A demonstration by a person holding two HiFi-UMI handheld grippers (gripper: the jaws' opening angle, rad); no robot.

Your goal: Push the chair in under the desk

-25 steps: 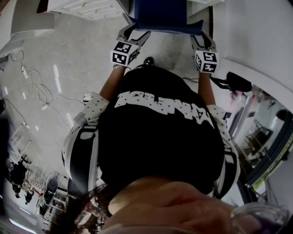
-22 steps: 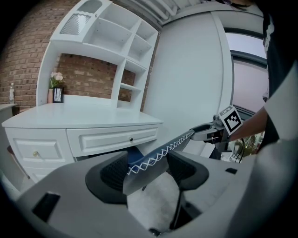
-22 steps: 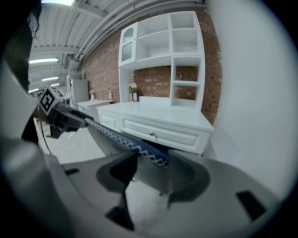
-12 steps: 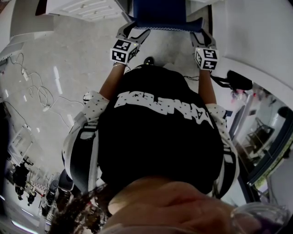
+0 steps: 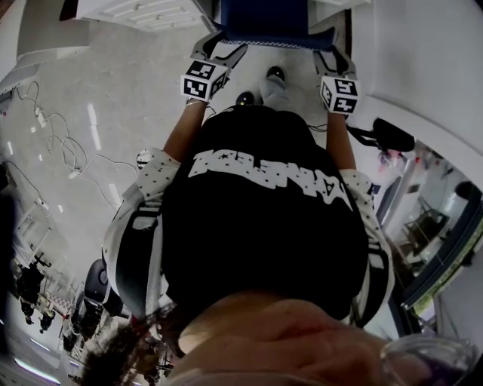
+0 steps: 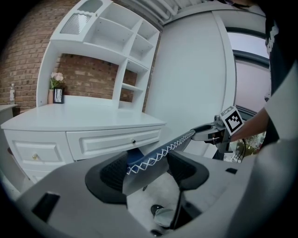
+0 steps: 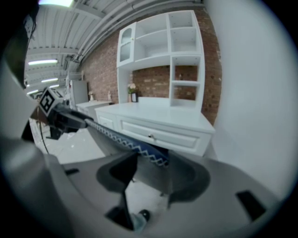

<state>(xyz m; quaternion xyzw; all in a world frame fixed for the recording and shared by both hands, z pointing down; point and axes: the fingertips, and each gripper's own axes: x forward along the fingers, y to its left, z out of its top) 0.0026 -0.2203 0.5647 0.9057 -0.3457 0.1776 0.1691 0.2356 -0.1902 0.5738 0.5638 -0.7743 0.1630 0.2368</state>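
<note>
**Chair back clamped at both ends, close to the desk**

Chair (image 5: pixel 264 21) is standing directly ahead of both your grippers, with its blue, white-stitched top edge running across from one to the other. Your left gripper (image 5: pixel 220 44) is clamping that edge between its jaws at the left end. Your right gripper (image 5: pixel 332 53) is doing the same at the right end, so both are gripping the chair back. Beyond the jaws, the white desk (image 6: pixel 93 120) is facing you. Its drawer (image 6: pixel 111 142) is sitting just past the chair back, and open shelves (image 6: pixel 118 44) are rising above the desktop. Below the jaws, pale floor is showing.
</note>
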